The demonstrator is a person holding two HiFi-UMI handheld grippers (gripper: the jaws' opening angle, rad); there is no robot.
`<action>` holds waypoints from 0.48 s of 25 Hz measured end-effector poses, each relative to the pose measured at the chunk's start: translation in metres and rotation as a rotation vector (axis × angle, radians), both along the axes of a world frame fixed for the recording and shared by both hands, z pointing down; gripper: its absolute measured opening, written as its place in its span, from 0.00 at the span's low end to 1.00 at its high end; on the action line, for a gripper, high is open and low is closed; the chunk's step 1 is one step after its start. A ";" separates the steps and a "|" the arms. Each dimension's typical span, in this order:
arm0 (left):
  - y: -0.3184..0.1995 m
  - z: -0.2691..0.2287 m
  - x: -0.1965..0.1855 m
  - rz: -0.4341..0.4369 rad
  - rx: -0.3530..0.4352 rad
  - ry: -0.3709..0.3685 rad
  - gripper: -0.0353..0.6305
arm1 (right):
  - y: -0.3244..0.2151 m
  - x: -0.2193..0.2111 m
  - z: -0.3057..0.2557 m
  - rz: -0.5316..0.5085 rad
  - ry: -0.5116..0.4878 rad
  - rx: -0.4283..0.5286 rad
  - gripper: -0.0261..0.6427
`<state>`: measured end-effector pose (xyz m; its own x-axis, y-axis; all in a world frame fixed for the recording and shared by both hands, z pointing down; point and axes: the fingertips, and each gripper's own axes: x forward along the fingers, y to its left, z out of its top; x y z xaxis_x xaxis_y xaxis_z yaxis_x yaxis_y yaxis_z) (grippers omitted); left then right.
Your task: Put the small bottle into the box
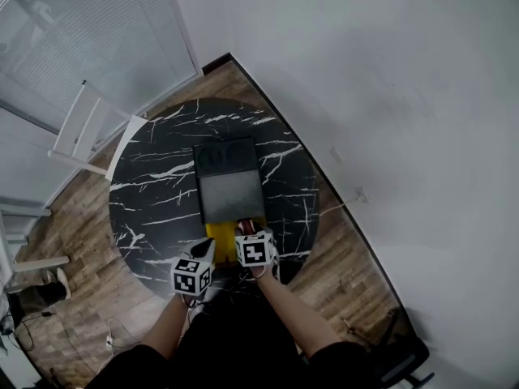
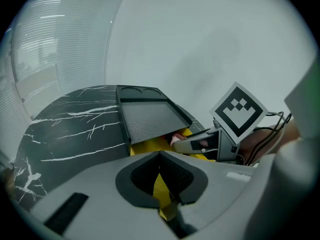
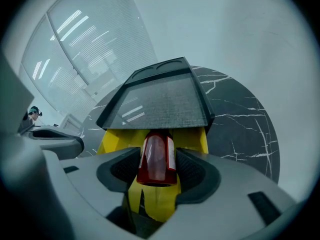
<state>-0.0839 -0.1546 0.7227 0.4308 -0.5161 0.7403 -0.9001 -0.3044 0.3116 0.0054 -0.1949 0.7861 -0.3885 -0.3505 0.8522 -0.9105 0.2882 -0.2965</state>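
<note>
A small red bottle [image 3: 157, 159] lies on its side between my right gripper's [image 3: 158, 173] pads, base toward the camera, and the pads press its sides. It hangs over the yellow box [image 3: 114, 142], whose dark grey lid [image 3: 160, 101] stands open toward the far side. In the head view the right gripper [image 1: 246, 232] is at the box's near edge [image 1: 219, 235], with the lid [image 1: 231, 181] beyond. My left gripper [image 2: 162, 186] is shut on a yellow flap [image 2: 160, 184] of the box; it sits just left of the right one [image 2: 196, 143].
The box rests on a round black marble table [image 1: 154, 193] near its front edge. A white chair [image 1: 89, 128] stands at the table's far left. A white wall runs along the right, and cables lie on the wooden floor [image 1: 81, 331].
</note>
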 end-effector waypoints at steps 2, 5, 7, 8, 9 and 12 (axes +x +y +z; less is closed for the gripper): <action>0.001 -0.001 -0.001 -0.001 0.001 -0.001 0.05 | 0.000 0.001 0.001 0.002 0.006 -0.006 0.36; 0.002 -0.004 0.000 -0.003 0.005 0.003 0.05 | 0.000 0.000 0.001 0.011 -0.008 -0.018 0.36; 0.003 -0.005 0.000 -0.004 0.008 0.004 0.05 | -0.001 -0.002 0.000 0.010 -0.018 -0.018 0.36; 0.003 -0.006 0.000 -0.005 0.011 0.005 0.05 | -0.001 -0.003 0.000 0.008 -0.021 -0.018 0.36; 0.003 -0.007 0.000 -0.005 0.014 0.005 0.05 | -0.001 -0.003 0.000 0.006 -0.019 -0.018 0.36; 0.004 -0.011 0.000 -0.003 0.023 0.006 0.05 | 0.001 0.001 -0.001 0.013 -0.011 -0.017 0.36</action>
